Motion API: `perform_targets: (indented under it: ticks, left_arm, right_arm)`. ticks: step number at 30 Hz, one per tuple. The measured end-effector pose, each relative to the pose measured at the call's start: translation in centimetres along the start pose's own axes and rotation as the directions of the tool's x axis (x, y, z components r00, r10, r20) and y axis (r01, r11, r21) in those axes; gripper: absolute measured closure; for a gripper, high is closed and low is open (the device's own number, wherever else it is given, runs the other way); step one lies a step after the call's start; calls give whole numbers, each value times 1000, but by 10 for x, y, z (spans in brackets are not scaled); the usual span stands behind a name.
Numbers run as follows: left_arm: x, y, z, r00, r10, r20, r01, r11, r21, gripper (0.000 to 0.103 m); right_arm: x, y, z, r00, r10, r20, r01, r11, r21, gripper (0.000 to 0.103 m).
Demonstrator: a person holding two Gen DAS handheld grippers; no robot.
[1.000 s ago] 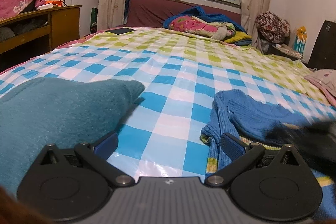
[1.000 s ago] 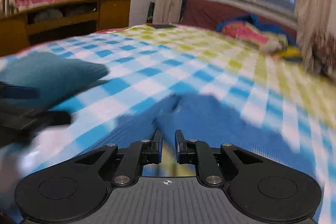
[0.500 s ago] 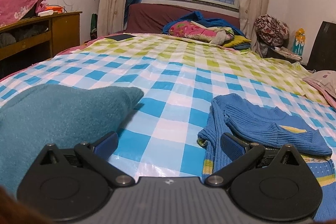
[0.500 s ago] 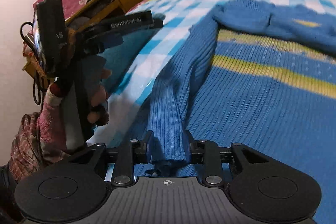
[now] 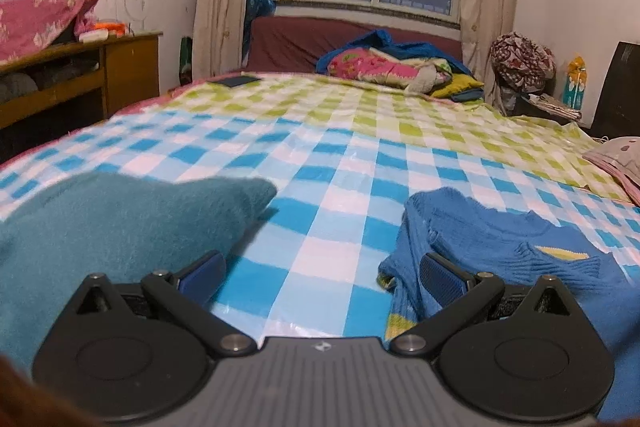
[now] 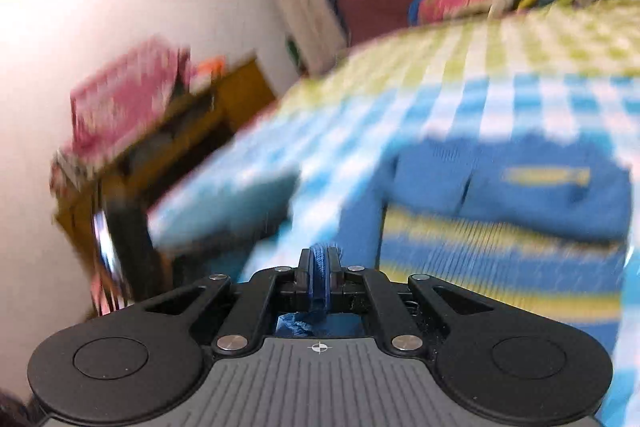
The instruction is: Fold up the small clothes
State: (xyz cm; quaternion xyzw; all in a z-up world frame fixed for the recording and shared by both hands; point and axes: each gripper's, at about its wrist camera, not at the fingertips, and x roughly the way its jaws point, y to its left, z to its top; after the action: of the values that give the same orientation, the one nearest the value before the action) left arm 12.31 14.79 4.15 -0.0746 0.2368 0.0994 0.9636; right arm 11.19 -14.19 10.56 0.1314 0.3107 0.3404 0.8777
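A blue knit sweater [image 5: 500,239] with yellow stripes lies on the checked bed sheet, at the right in the left wrist view. My left gripper [image 5: 320,265] hovers low over the sheet. It is open wide, with its right finger [image 5: 440,273] against the sweater's left edge and nothing between its pads. A teal folded garment [image 5: 120,223] lies by its left finger. In the blurred right wrist view, my right gripper [image 6: 319,259] has its jaws closing on a fold of the blue sweater [image 6: 500,227]. The knit is pinched between the pads and lifted off the bed.
The bed sheet [image 5: 340,155] is glossy, checked blue near me and green further off. A pile of bedding [image 5: 392,67] lies at the headboard, and a dark flat object [image 5: 236,81] at the far left. A wooden desk [image 5: 80,79] stands left. A pink garment [image 5: 620,155] lies at the right edge.
My right gripper has shut on the sweater's edge that lay between its open pads. It has risen and rolled, blurring its view. The left gripper has stayed put.
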Motion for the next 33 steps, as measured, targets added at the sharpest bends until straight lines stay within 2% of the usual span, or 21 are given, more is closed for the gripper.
perform_targets:
  ticks: [4,6,9,12,15,17,18,20,21,23,24,25,26,27,29,33]
  left_arm:
    - [-3,-18,9,999,-21,33,20,999,27,0]
    - [0,-30,14,998,-28,48,25,998,49,0]
    - [8,-48,20,998,-21,54,15,995,104,0]
    - [15,-61,22,998,-25,51,17,990,141,0]
    - [16,-65,17,999,-17,39,11,987,160,0]
    - [15,-62,12,999,-23,25,19,989,149,0]
    - [14,-60,9,999,-27,17,24,989,148,0]
    - [12,-57,1,1000,-30,3,29,987,156,0]
    - [11,-57,-2,1000,-30,-4,30,987,159,0]
    - [12,-56,-8,999,-33,-23,36,987,155,0]
    - [12,-56,-11,999,-36,-28,40,988,151,0]
    - [13,-57,-13,999,-38,-34,43,988,150,0]
    - [14,-59,-14,998,-42,-40,47,987,154,0]
    - [15,-61,-15,998,-45,-44,51,986,159,0]
    - [15,-66,-18,998,-48,-46,56,984,168,0]
    - [17,-73,-22,997,-59,-58,69,980,187,0]
  right_arm:
    - [-36,-21,35,984,-8,176,6,1000,14,99]
    - [-40,-34,52,975,-24,221,19,999,28,99]
    - [-41,-57,78,963,-11,270,-16,995,97,103]
    - [-42,-66,95,952,43,304,-84,989,123,102]
    - [-40,-56,103,955,9,295,-22,999,43,102]
    - [-27,-55,94,975,-15,222,14,1000,3,101]
    - [-22,-55,82,976,-75,206,82,996,-26,100]
    - [-9,-58,53,966,-200,166,222,967,-126,92]
    - [-3,-64,39,962,-241,128,260,953,-158,91]
    - [8,-73,7,941,-328,82,338,908,-248,91]
    - [12,-74,-7,932,-357,57,357,881,-311,90]
    - [17,-76,-17,928,-371,31,357,863,-357,84]
    - [24,-78,-26,926,-377,-2,344,846,-407,73]
    - [30,-80,-33,922,-387,-26,335,828,-450,69]
    - [42,-81,-40,908,-419,-22,348,782,-516,68]
    - [55,-92,-43,905,-426,-8,341,737,-583,68]
